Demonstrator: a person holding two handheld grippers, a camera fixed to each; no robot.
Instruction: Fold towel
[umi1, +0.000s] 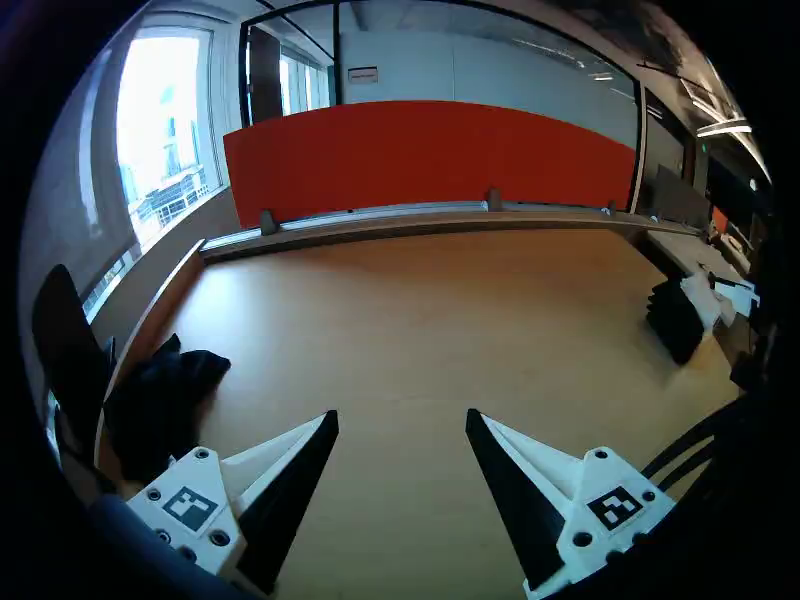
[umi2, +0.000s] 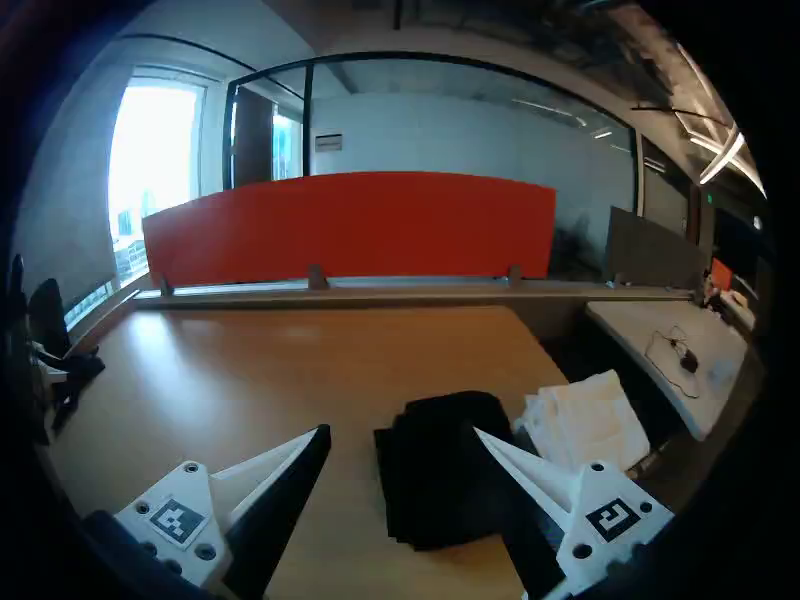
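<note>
Jaws apart: left gripper (umi1: 400, 413), right gripper (umi2: 401, 430) (above table (umi1: 420, 300)).

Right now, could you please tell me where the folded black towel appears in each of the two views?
Left gripper view: the folded black towel lies at the far right of the table, next to the white towels.
Right gripper view: it lies low and centre, with the white towels on its right.
Shared landmark: the orange divider along the table's far edge.
</note>
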